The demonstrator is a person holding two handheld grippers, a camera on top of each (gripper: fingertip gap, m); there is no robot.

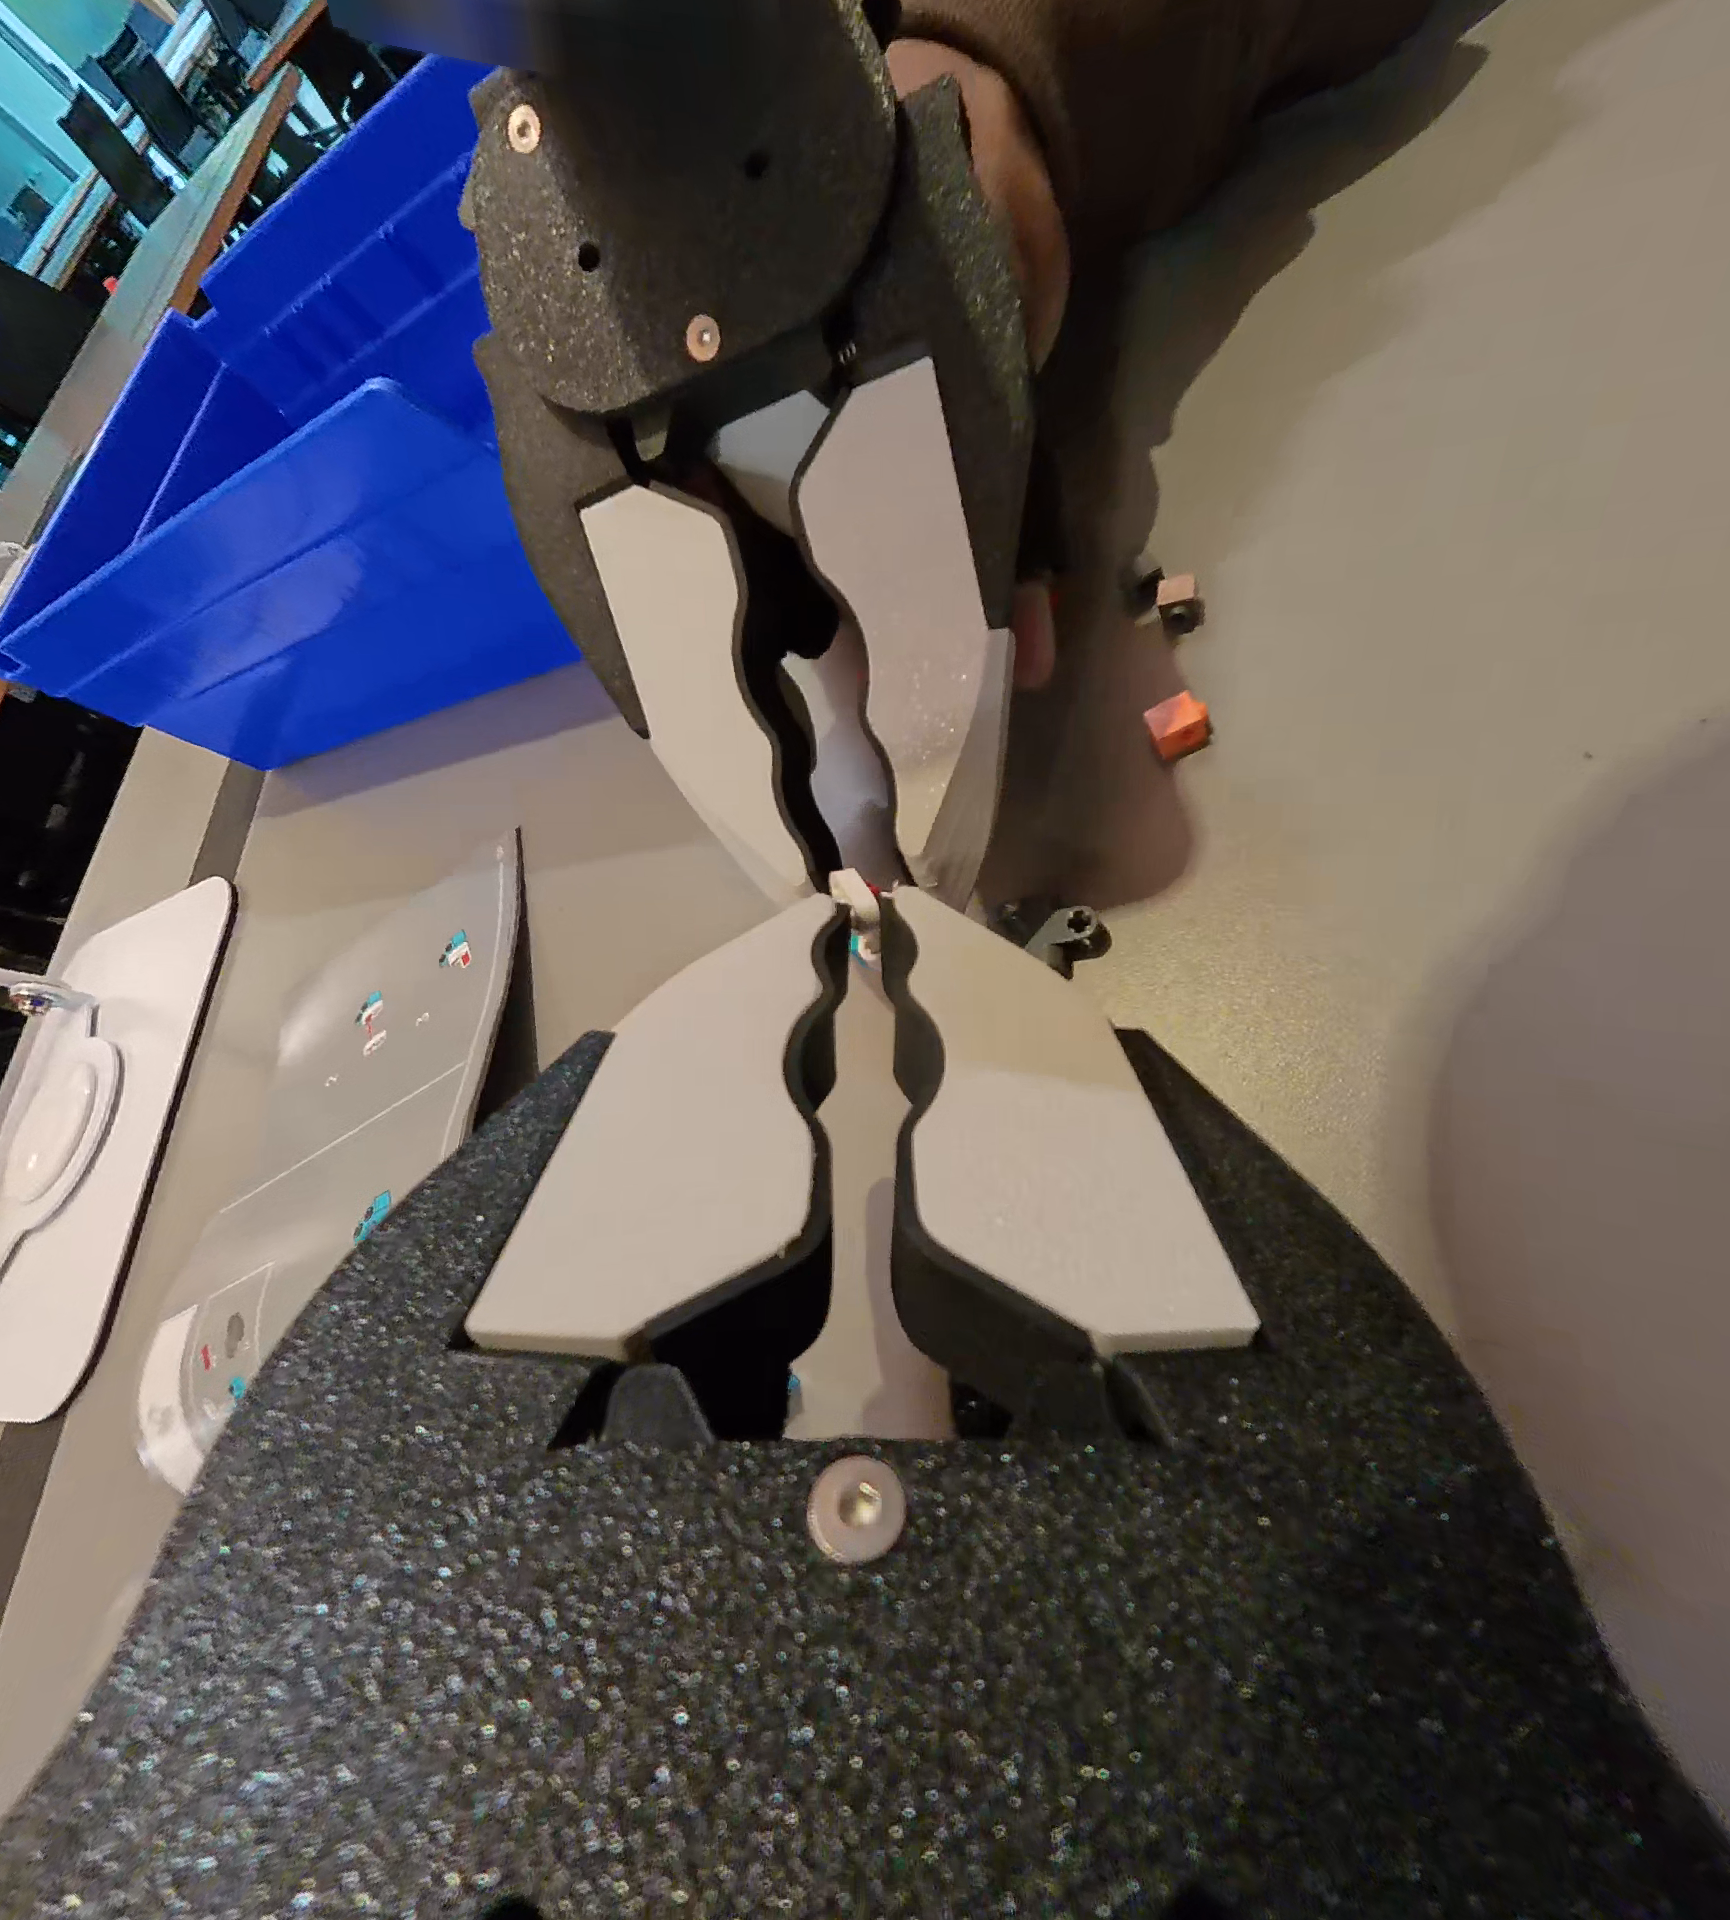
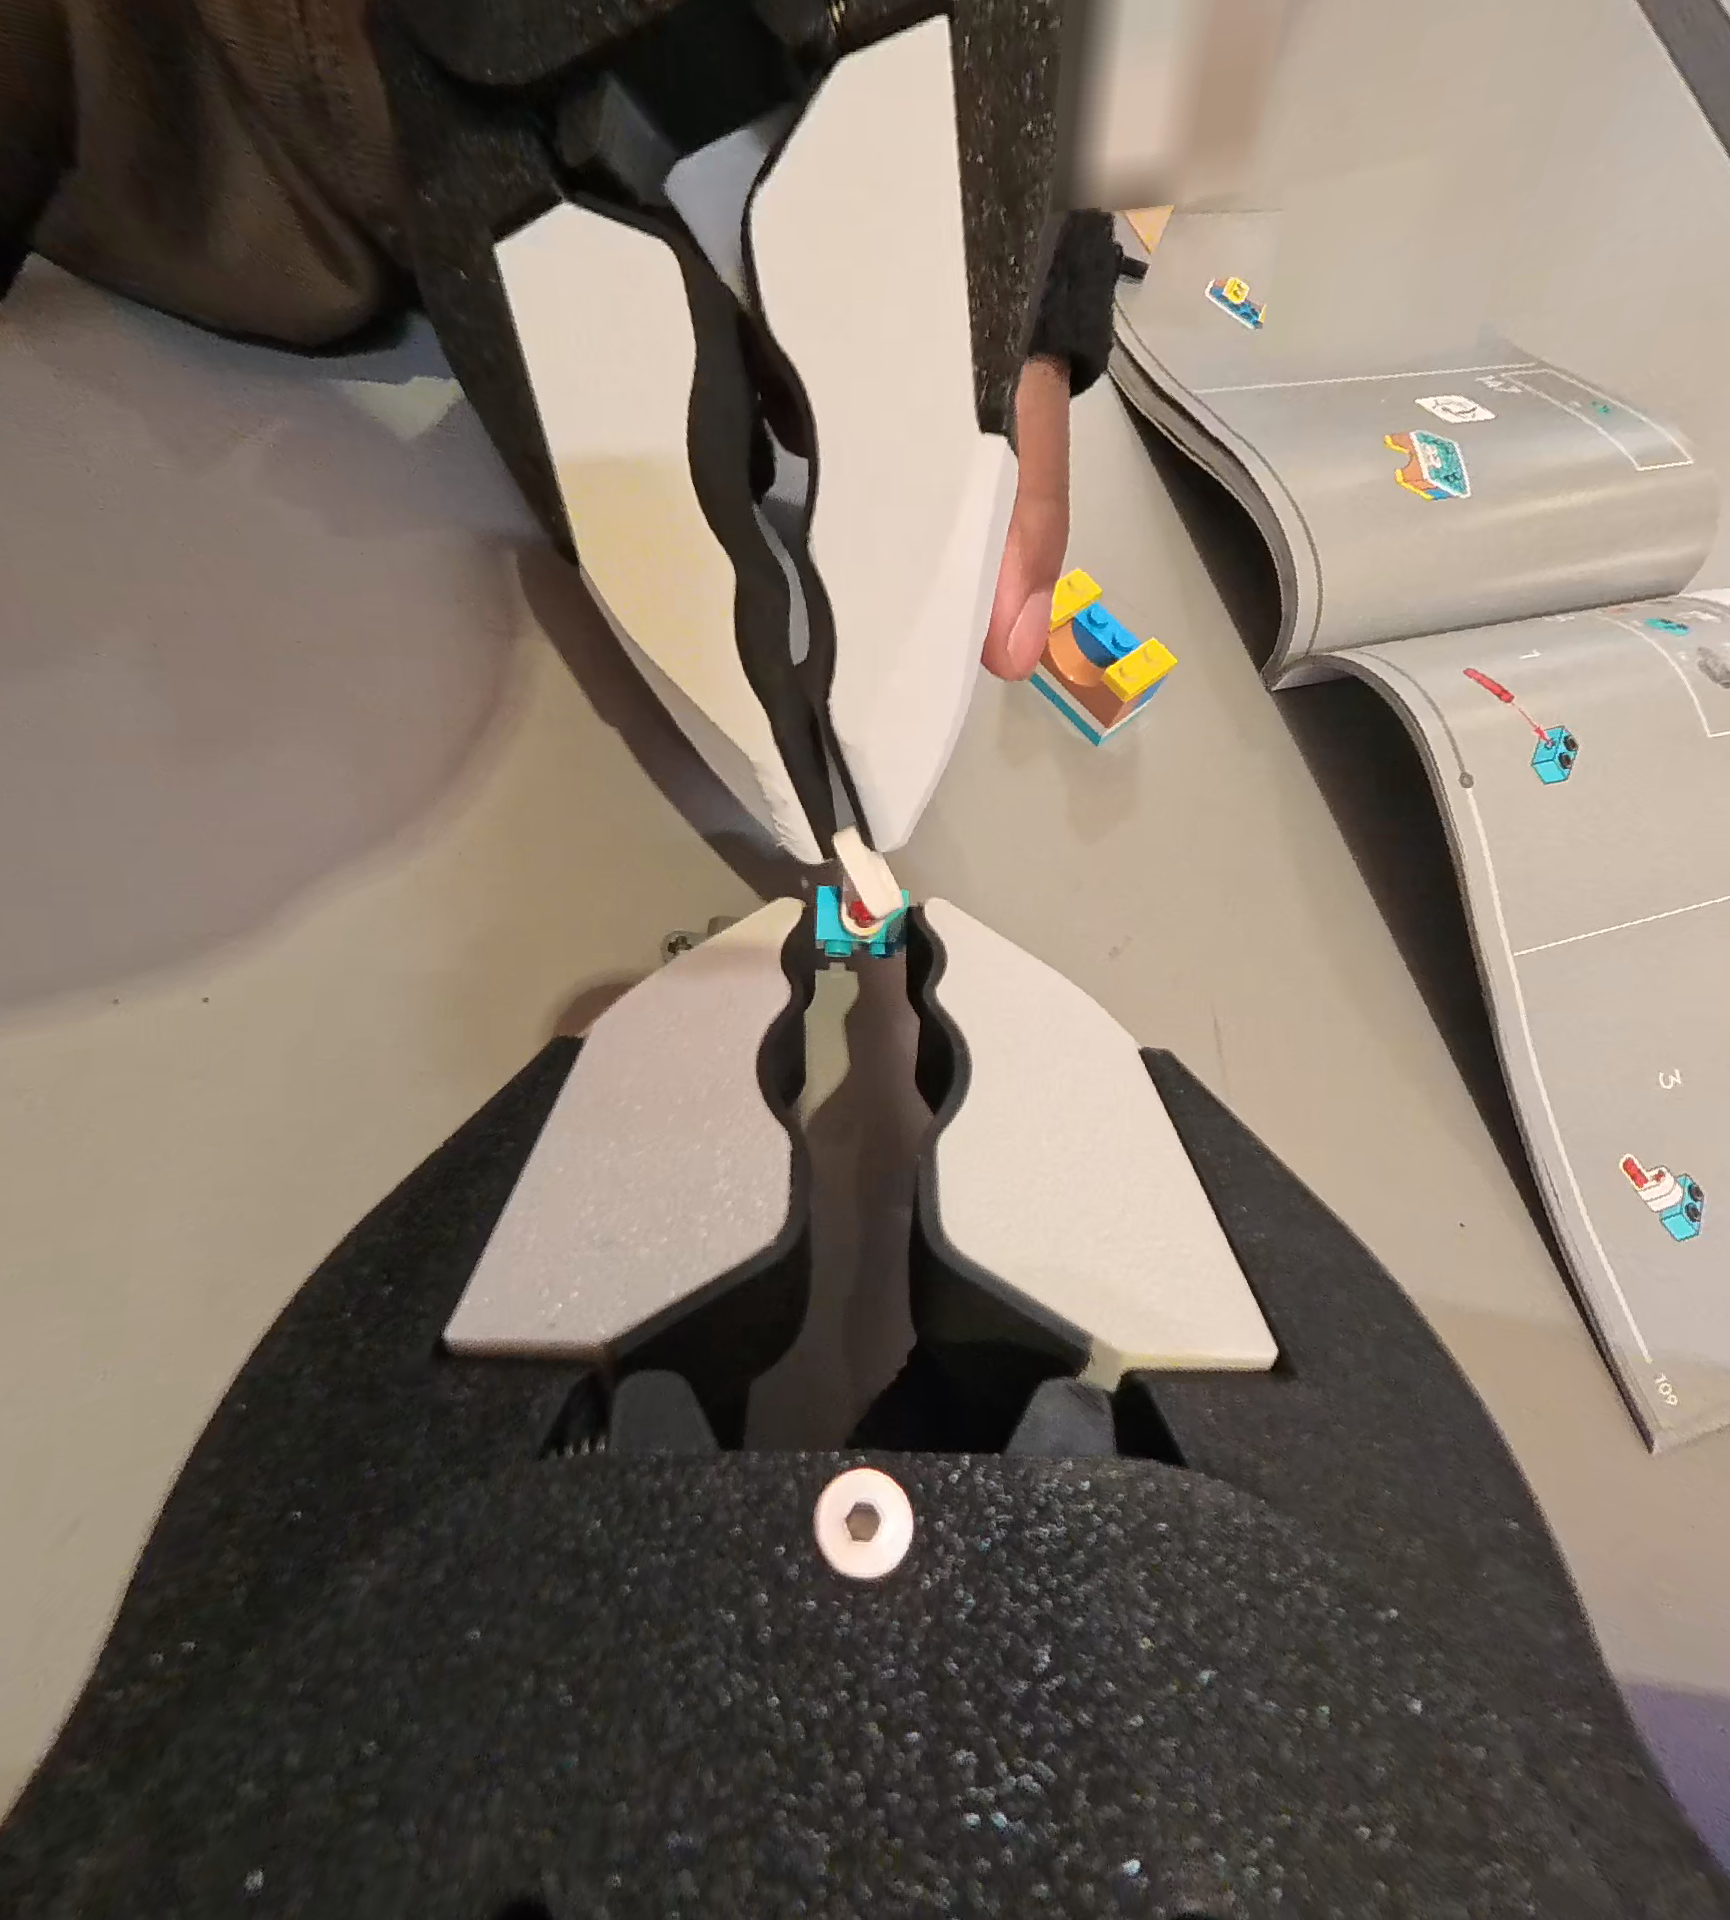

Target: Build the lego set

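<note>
In the right wrist view my right gripper (image 2: pixel 861 920) is shut on a small teal brick (image 2: pixel 833 925) with a red pin in its top. My left gripper (image 2: pixel 835 831) comes in from above, tip to tip with it, shut on a small white piece (image 2: pixel 863 864) that sits on the red pin. In the left wrist view my left gripper (image 1: pixel 861 920) holds the white piece (image 1: pixel 850 891), and the right gripper (image 1: pixel 856 868) reaches in from the top. Only a sliver of the teal brick shows there. Both are held above the grey table (image 2: pixel 217 727).
A small built model (image 2: pixel 1100 655) of yellow, blue and brown bricks stands on the table beside a person's finger (image 2: pixel 1032 561). An open instruction booklet (image 2: pixel 1567 831) lies to the right. Blue bins (image 1: pixel 321 520) stand at the far left. Loose pieces (image 1: pixel 1178 724) lie beyond the grippers. Less than 4 cm separates the two grippers' tips.
</note>
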